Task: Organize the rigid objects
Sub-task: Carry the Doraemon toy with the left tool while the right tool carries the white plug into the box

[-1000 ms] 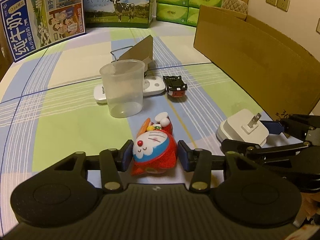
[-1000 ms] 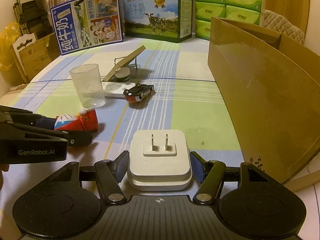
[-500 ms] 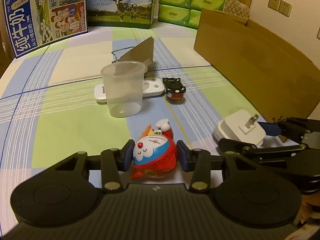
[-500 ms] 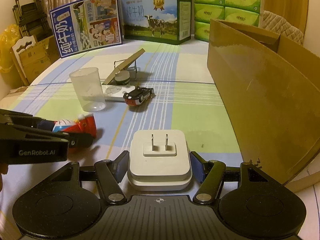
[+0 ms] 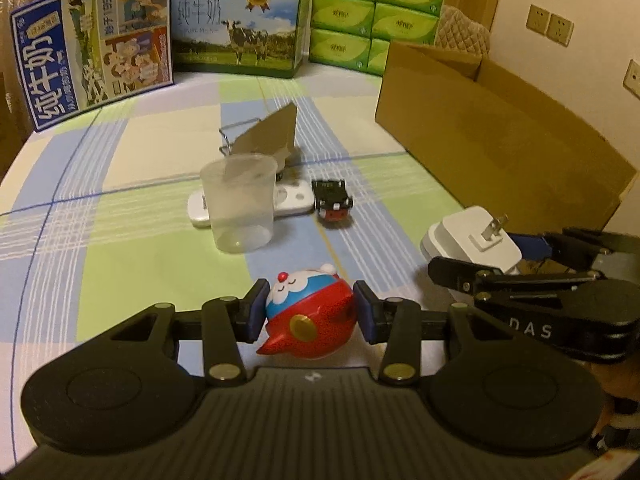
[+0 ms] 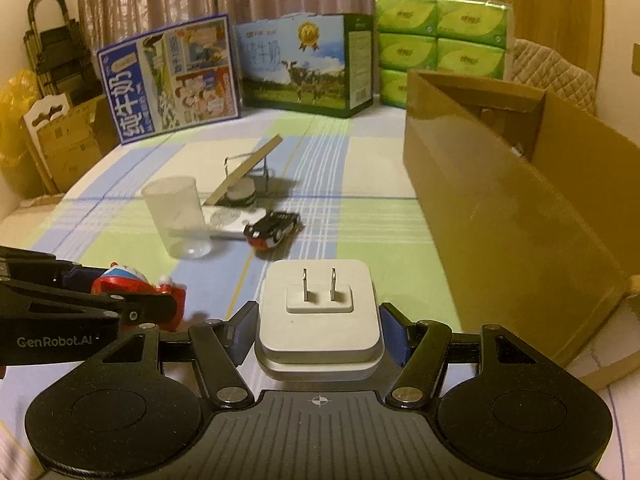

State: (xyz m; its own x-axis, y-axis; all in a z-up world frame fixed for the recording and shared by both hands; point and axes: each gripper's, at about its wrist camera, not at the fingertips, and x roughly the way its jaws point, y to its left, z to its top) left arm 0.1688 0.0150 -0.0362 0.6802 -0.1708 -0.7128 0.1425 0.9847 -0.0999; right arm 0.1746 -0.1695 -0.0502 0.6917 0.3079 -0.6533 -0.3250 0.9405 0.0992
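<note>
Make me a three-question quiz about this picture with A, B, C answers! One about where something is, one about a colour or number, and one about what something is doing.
1. Where is the toy car?
A. inside the cardboard box
B. on the bedsheet beside the white remote
C. in the clear cup

2. How many metal prongs stick up from the white plug?
A. two
B. three
C. four

3. What is the left gripper doing?
A. hanging open over nothing
B. squeezing the clear cup
C. shut on the Doraemon toy

Answers:
1 B, the car lies next to the white remote on the bedsheet.
2 A, two prongs show in the right wrist view.
3 C, its jaws press both sides of the toy.
</note>
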